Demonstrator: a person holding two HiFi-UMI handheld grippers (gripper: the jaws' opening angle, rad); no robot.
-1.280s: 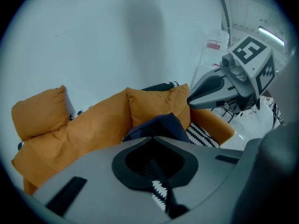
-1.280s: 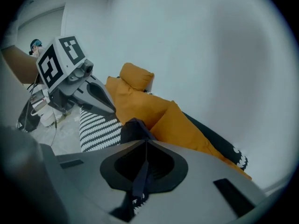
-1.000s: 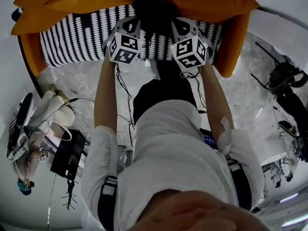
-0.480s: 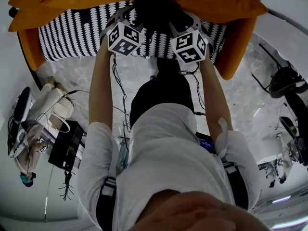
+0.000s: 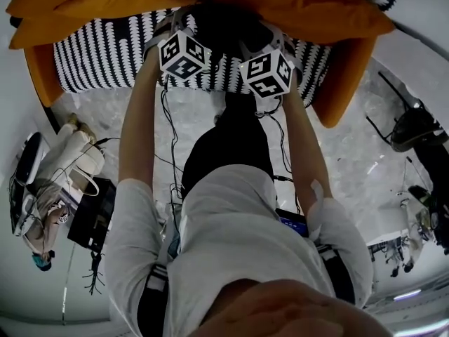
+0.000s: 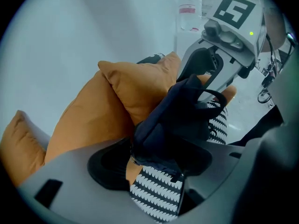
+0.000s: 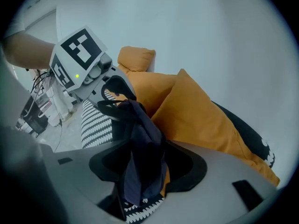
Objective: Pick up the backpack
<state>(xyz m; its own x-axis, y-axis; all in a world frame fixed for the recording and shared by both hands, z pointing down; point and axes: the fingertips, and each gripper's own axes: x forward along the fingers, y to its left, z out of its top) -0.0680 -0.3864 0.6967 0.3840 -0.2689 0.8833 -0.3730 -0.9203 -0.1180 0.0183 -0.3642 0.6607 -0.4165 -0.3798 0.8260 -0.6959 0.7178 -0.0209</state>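
A dark navy backpack (image 5: pixel 223 25) rests on the sofa's black-and-white patterned seat (image 5: pixel 105 55), against the orange cushions (image 5: pixel 302 2). My left gripper (image 5: pixel 181 21) stands at its left side and my right gripper (image 5: pixel 261 35) at its right, both pointing steeply down. In the left gripper view the backpack (image 6: pixel 177 120) bulges between the opening jaws of the left gripper (image 6: pixel 154 164); the pads stand wide and do not pinch it. In the right gripper view a fold of the backpack (image 7: pixel 140 143) hangs loose between the opening jaws of the right gripper (image 7: pixel 142 174).
Orange cushions (image 6: pixel 84 120) back the sofa, with an orange armrest (image 5: pixel 344 69) at its right end. Cables (image 5: pixel 172 146) trail over the pale marble floor. A black box (image 5: pixel 91 220) and a seated person (image 5: pixel 49 202) are at the left, dark equipment (image 5: pixel 414 125) at the right.
Both grippers have sunk toward the sofa seat, further up the head view, with the backpack still between them. The left marker cube has rolled somewhat.
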